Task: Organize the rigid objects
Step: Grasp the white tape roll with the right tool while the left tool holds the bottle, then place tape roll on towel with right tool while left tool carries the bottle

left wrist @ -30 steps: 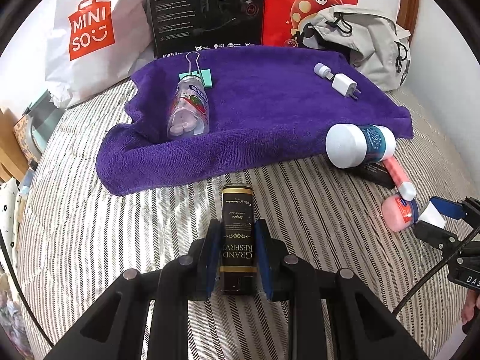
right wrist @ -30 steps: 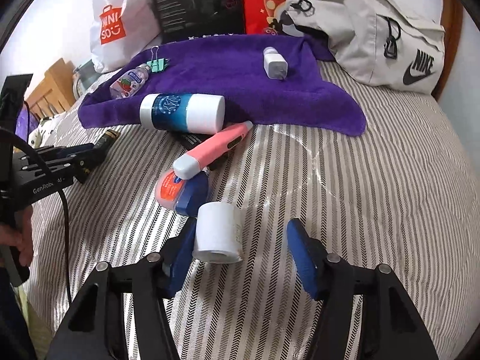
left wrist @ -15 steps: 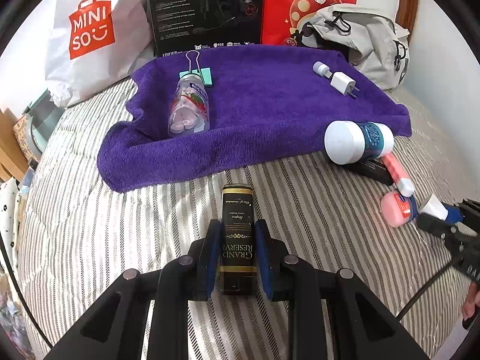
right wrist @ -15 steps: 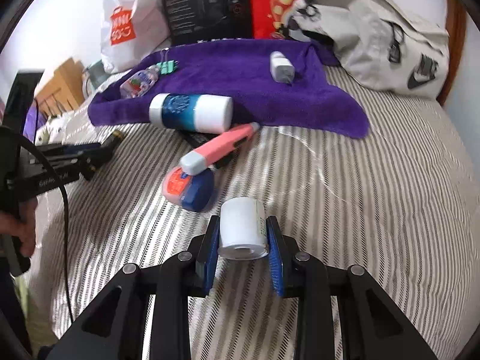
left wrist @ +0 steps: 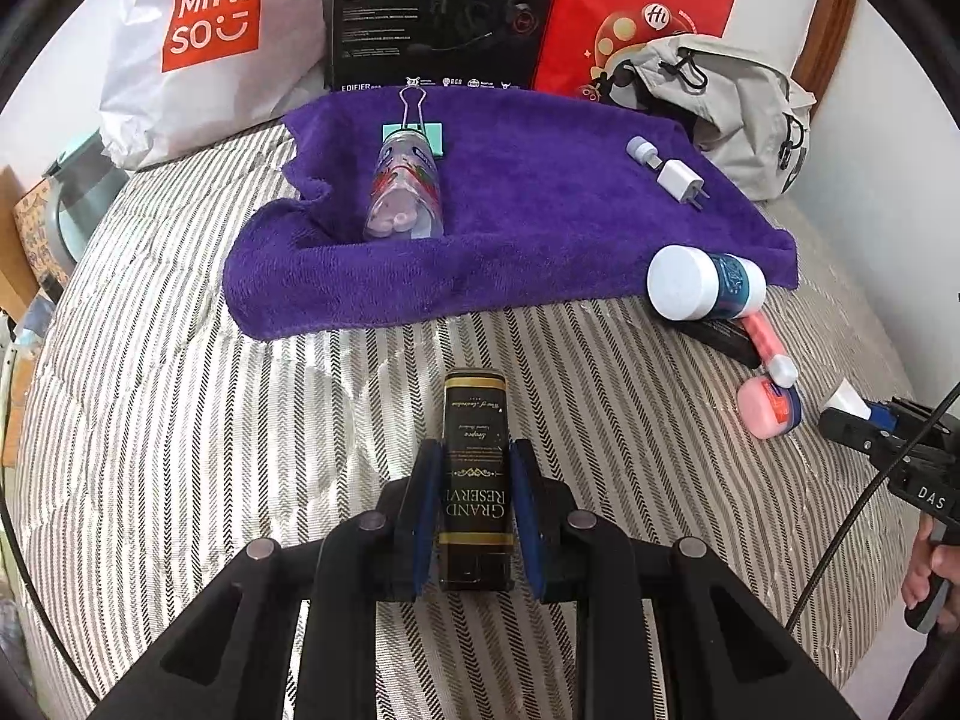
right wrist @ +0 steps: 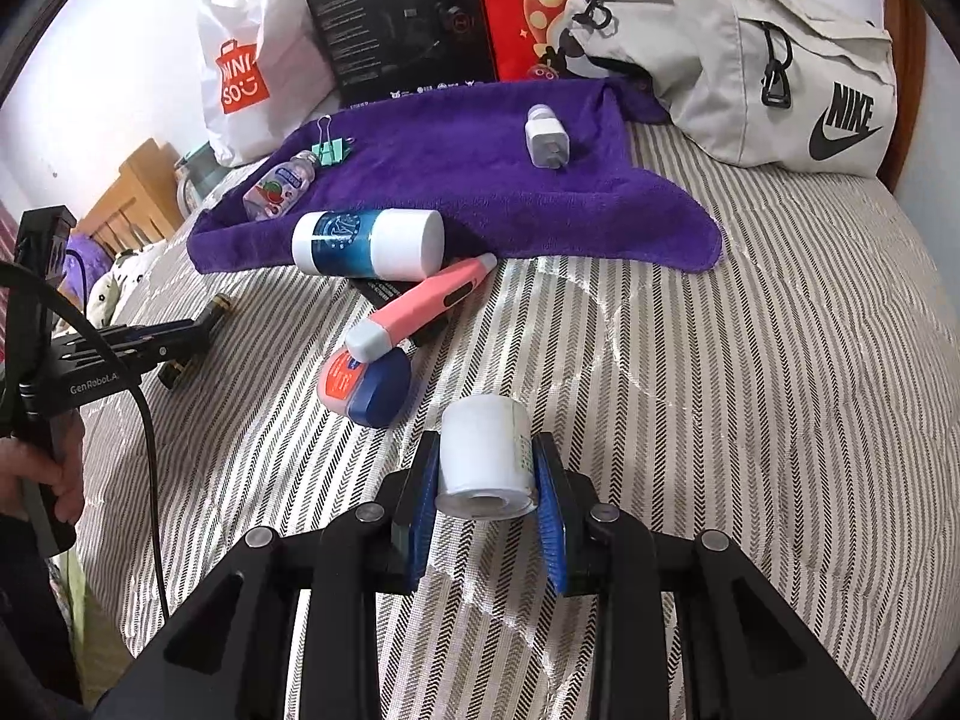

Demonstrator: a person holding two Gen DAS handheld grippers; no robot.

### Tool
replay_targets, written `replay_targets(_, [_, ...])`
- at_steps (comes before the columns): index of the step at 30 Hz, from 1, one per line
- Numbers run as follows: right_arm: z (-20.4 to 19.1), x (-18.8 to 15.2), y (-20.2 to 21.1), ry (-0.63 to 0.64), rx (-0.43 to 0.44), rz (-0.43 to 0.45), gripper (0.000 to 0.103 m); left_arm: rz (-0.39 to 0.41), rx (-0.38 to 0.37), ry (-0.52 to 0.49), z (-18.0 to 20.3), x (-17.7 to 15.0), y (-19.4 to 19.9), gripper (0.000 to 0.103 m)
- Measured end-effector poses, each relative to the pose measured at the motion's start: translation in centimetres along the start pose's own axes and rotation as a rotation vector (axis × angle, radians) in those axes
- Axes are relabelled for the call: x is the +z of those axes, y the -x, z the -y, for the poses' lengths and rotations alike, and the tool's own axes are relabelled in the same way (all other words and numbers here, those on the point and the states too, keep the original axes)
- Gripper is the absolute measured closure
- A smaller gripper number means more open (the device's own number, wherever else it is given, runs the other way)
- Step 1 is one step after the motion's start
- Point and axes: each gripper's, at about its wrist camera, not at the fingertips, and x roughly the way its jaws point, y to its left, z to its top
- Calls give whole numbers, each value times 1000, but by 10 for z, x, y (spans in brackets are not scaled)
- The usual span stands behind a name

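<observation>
My left tongs (left wrist: 474, 504) clamp a slim black box with gold lettering (left wrist: 475, 480); my right tongs (right wrist: 486, 492) grip a small white cylindrical roll (right wrist: 485, 450) above the striped bed (right wrist: 750, 390).

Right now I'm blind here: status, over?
Left tool shut on black box. Right tool shut on white roll. Purple towel ahead, path clear.

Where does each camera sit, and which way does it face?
Left wrist: on the left gripper, shut on a black Grand Reserve box, facing the purple towel.
Right wrist: on the right gripper, shut on a white roll; a hand shows at left.
Shared: towel, blue-and-white bottle.
</observation>
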Motion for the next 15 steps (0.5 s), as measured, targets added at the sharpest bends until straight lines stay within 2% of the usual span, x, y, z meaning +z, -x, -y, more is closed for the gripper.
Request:
replay_targets(10, [-1,-1,-4,1,6,-10,73,-23,168,-153,25,-1,-6,80])
replay_targets(13, [-1,-1,-3,-2,8,-7,73,-17,140,-117,19,-1,-4,80])
replay_targets(15, [-1,0,-1,-3,13,-2,73,-12,86,-66,9,0,-2,80])
